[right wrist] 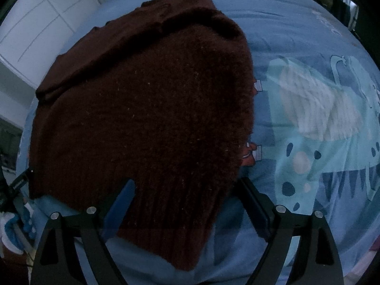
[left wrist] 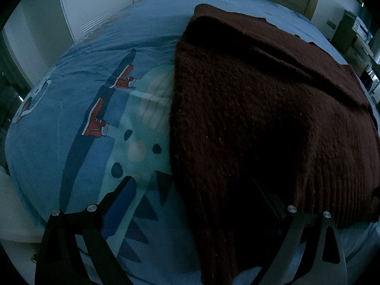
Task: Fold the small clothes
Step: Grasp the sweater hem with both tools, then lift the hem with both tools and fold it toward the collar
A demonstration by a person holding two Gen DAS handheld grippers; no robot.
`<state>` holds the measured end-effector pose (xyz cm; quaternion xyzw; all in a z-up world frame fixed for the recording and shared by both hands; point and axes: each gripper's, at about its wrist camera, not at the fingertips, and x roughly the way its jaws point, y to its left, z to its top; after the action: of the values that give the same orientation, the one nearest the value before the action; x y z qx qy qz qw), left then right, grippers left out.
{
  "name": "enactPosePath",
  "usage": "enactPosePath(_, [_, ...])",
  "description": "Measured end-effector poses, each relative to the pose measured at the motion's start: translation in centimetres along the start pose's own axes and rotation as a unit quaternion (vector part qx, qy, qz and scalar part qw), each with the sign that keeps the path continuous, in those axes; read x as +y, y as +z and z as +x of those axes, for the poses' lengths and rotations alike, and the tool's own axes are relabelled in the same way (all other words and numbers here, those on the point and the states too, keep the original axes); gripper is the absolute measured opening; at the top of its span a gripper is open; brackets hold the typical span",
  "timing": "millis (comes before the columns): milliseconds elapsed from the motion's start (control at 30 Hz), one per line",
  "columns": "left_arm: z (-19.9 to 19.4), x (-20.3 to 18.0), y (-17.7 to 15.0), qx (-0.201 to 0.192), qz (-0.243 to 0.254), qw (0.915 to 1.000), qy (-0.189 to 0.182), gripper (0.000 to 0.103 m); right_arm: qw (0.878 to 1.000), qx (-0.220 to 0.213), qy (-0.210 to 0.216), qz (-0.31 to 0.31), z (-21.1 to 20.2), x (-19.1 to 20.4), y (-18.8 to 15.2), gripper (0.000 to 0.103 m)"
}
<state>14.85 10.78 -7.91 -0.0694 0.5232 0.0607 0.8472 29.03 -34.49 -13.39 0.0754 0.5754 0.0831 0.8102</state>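
Observation:
A dark brown knitted sweater [left wrist: 256, 109] lies on a blue printed bedsheet [left wrist: 71, 123]. In the left wrist view its folded left edge runs down between my fingers. My left gripper [left wrist: 192, 185] is open, its left finger [left wrist: 121, 197] over the sheet, its right finger partly hidden in the dark knit. In the right wrist view the sweater [right wrist: 147, 109] fills the left and centre, with its ribbed hem nearest me. My right gripper [right wrist: 185, 185] is open and straddles the hem, left finger [right wrist: 123, 197] at the cloth, right finger [right wrist: 254, 199] over the sheet.
The sheet shows a pale dinosaur print [right wrist: 320, 123] to the right of the sweater and red shoe prints [left wrist: 123, 80] to its left. White cupboard doors [left wrist: 102, 2] stand beyond the bed. Shelves with boxes [left wrist: 361, 35] are at the far right.

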Motion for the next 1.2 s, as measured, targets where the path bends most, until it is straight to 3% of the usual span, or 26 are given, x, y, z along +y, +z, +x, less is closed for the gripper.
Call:
enactPosePath(633, [0.2, 0.2, 0.1, 0.002, -0.006, 0.9999, -0.008, 0.095, 1.000, 0.002, 0.011, -0.003, 0.5, 0.5, 0.1, 0.096])
enactPosePath(1033, [-0.3, 1.9, 0.8, 0.021, -0.058, 0.9920, -0.110, 0.094, 0.991, 0.006, 0.131, 0.020, 0.3, -0.1, -0.4, 0.095])
enactPosePath(1200, [-0.8, 2.0, 0.9, 0.031, -0.076, 0.9814, -0.174, 0.094, 0.984, 0.000, 0.173, 0.040, 0.3, -1.1, -0.5, 0.091])
